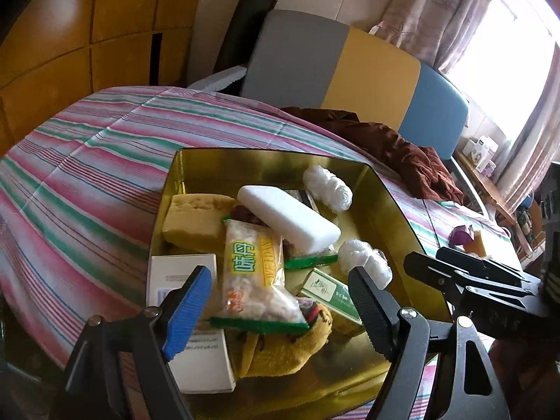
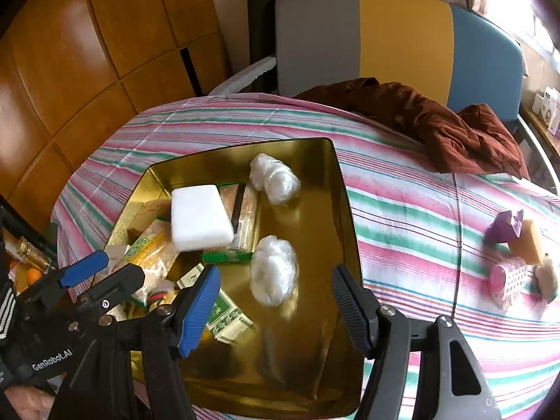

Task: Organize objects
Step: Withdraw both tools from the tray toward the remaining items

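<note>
Striped cloth [image 2: 402,217]: pink, green and white, it covers my whole tabletop.
Brown cloth [image 2: 451,129]: crumpled at the far edge, by the chair.
Gold tin [image 1: 385,206]: open, sits on the striped cloth, full of my things.
White block [image 1: 290,220]: lies tilted on top of the pile in the tin.
Snack bag [image 1: 255,280]: in the tin, right between my left fingers.
White wads [image 2: 273,269]: two, on the tin's bare floor.
Small toys [image 2: 514,255]: out on the cloth, well apart from the tin.
Left claw [image 1: 280,311]: wide, holding nothing.
Right claw [image 2: 276,308]: wide, over the tin, holding nothing.
</note>
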Available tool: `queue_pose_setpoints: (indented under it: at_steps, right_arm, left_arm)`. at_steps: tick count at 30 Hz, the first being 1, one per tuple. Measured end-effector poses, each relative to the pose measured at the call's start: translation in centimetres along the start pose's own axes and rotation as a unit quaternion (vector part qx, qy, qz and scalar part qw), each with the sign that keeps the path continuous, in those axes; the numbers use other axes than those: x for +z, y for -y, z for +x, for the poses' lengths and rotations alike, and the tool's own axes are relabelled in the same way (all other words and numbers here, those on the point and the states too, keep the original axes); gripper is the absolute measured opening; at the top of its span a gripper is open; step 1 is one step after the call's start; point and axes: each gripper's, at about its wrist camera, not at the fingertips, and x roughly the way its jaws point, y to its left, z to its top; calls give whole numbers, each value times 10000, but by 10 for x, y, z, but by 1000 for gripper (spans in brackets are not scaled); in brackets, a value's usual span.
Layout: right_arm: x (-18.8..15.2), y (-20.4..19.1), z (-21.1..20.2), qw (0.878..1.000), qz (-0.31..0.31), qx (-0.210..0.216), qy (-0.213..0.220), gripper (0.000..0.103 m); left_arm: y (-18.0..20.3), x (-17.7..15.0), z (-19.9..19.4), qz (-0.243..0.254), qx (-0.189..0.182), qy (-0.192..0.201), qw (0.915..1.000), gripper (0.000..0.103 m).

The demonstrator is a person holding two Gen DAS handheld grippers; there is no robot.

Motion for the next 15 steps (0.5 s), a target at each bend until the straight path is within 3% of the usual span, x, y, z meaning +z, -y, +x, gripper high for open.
queue_pose_setpoints:
  at_steps: [15]
  right_arm:
    - [-23, -12, -23, 9995, -189, -204, 166, 67]
  left_arm:
    - [14, -9, -32, 451, 359, 453, 9973, 84]
